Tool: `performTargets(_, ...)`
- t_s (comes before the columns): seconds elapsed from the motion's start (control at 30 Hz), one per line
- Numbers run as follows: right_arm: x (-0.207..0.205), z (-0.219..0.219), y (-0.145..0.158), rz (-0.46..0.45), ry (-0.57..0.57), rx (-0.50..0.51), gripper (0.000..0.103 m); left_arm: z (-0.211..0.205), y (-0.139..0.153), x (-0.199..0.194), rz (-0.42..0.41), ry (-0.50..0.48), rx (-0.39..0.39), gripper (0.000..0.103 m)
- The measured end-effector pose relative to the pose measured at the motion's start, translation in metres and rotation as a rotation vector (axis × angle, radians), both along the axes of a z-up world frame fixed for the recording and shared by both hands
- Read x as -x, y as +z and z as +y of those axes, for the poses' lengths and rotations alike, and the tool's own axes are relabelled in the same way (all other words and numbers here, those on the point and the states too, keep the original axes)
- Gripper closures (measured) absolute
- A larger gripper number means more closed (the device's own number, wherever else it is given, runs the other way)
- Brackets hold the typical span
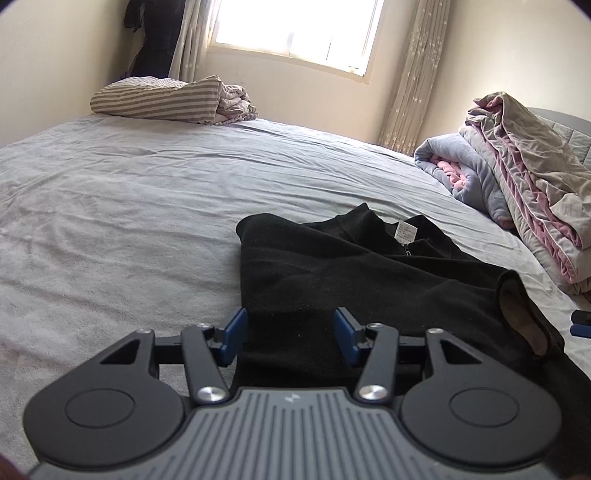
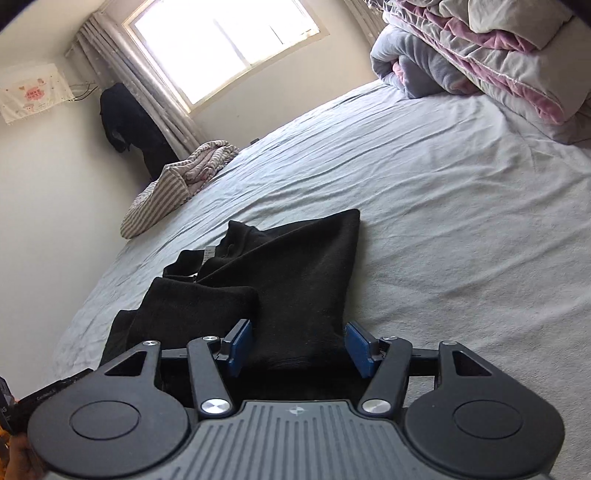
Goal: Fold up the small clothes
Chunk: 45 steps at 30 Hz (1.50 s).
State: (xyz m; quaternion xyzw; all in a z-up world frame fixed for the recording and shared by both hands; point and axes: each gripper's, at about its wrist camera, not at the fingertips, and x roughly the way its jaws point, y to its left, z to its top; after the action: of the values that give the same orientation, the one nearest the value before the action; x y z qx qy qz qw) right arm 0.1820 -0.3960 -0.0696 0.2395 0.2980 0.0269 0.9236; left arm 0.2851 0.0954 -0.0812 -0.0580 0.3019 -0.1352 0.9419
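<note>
A black garment [image 1: 332, 273] with a white label [image 1: 406, 230] at its neck lies partly folded on the grey bed sheet [image 1: 129, 206]. My left gripper [image 1: 290, 338] hovers low over the garment's near left edge. Its blue pads [image 1: 236, 338] stand apart and flat black cloth lies between them without being pinched. In the right wrist view the same garment [image 2: 295, 266] tapers towards my right gripper [image 2: 299, 345]. A narrow stretch of the cloth runs between its blue pads [image 2: 357, 347], which stand open beside it.
A striped pillow with crumpled bedding [image 1: 159, 99] lies at the far left of the bed. A pile of grey and pink quilts [image 1: 517, 184] fills the right side. A bright window [image 1: 295, 29] and curtains stand behind, with dark clothes [image 2: 122, 118] hanging in the corner.
</note>
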Motion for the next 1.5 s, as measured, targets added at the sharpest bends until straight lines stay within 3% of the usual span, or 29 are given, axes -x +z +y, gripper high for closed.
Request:
performTargets(0.07,0.004,0.009,0.011,-0.028,0.002,0.077,0.041,-0.003,0.002,-0.003,-0.005,-0.002,-0.012,0.053)
performTargets(0.2,0.001,0.067,0.029,-0.091,0.128,0.297,0.023,-0.007,0.003,-0.009,-0.005,0.008,0.012,0.053)
performTargets(0.4,-0.018,0.175,0.018,-0.130,0.366,0.619,0.029,-0.018,-0.002,-0.010,0.003,-0.002,-0.002,0.053)
performTargets(0.57,-0.038,0.179,-0.005,-0.066,0.368,0.778,0.034,-0.016,-0.001,-0.014,0.004,-0.016,-0.025,0.053)
performTargets(0.63,-0.038,0.150,-0.005,-0.036,0.306,0.744,0.034,-0.012,-0.001,-0.016,0.000,-0.012,-0.035,0.053)
performTargets(0.73,-0.031,0.097,0.002,-0.005,0.175,0.585,0.034,-0.005,-0.004,-0.023,0.009,-0.007,-0.037,0.053)
performTargets(0.83,-0.022,0.046,0.007,-0.036,0.165,0.289,0.027,-0.001,-0.008,-0.037,0.034,-0.008,-0.007,0.053)
performTargets(0.9,-0.023,0.014,0.003,-0.037,0.186,0.024,0.026,0.002,-0.010,-0.046,0.055,-0.006,0.043,0.053)
performTargets(0.93,-0.027,0.004,0.000,-0.036,0.190,-0.062,0.026,0.004,-0.011,-0.051,0.066,0.000,0.072,0.054)
performTargets(1.0,-0.036,-0.007,-0.007,-0.025,0.175,-0.137,0.026,0.006,-0.011,-0.061,0.083,0.012,0.108,0.057)
performTargets(1.07,-0.047,-0.010,-0.014,0.009,0.146,-0.140,0.026,0.006,-0.012,-0.069,0.092,0.022,0.124,0.061)
performTargets(1.1,-0.053,-0.010,-0.018,0.031,0.123,-0.126,0.032,0.007,-0.012,-0.075,0.097,0.026,0.136,0.062)
performTargets(1.17,-0.061,-0.008,-0.025,0.063,0.087,-0.093,0.051,0.011,-0.012,-0.087,0.111,0.039,0.169,0.065)
performTargets(1.2,-0.063,-0.007,-0.026,0.077,0.068,-0.071,0.068,0.013,-0.013,-0.093,0.119,0.052,0.186,0.067)
performTargets(1.23,-0.066,-0.007,-0.026,0.090,0.053,-0.041,0.078,0.015,-0.014,-0.099,0.130,0.068,0.203,0.072)
performTargets(1.3,-0.065,0.001,-0.020,0.065,0.056,0.018,0.087,0.018,-0.015,-0.109,0.148,0.100,0.225,0.081)
performTargets(1.37,-0.064,0.008,-0.012,0.028,0.066,0.093,0.090,0.018,-0.016,-0.115,0.145,0.111,0.216,0.099)
performTargets(1.5,-0.056,0.021,0.005,-0.051,0.066,0.219,0.093,0.017,-0.011,-0.100,0.048,0.119,0.234,0.101)
